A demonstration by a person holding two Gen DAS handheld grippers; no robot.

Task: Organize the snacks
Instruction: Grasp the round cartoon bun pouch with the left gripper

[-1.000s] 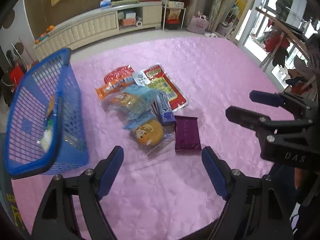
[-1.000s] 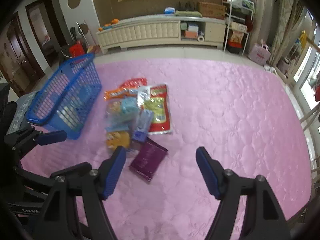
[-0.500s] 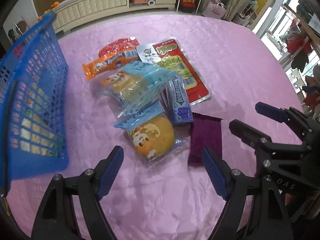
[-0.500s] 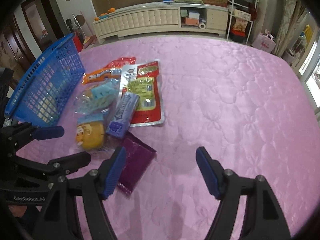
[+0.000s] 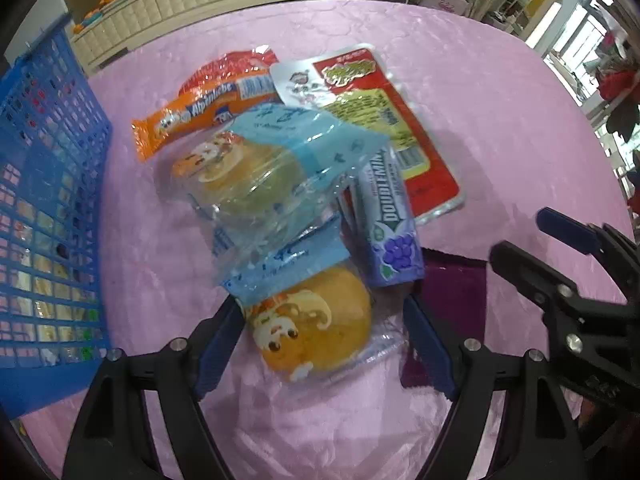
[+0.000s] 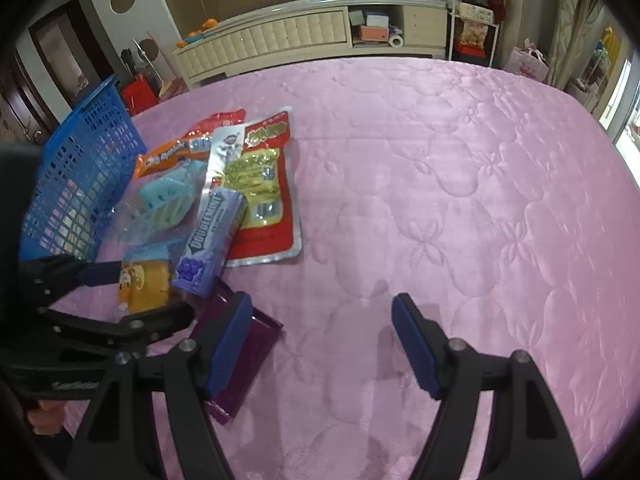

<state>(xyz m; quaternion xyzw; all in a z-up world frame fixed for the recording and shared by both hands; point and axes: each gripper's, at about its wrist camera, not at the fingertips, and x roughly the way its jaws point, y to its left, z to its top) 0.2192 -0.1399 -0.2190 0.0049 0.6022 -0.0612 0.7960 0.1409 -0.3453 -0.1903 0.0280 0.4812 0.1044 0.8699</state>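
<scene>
- Left hand-held gripper (image 5: 324,344) stands wide, its fingers either side of the bun (image 5: 316,328), not pressing it.
- Right hand-held gripper (image 6: 324,344) stands wide and empty; purple packet (image 6: 240,360) lies under its left finger.
- Blue basket (image 5: 44,200) at nine o'clock of the snack pile on the pink bed (image 6: 440,200).

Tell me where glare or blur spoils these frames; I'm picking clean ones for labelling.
Left wrist view: glare on the clear bun wrapper, blue basket slightly smeared. Right wrist view: purple packet soft, window blown out; fisheye bending in both.
</scene>
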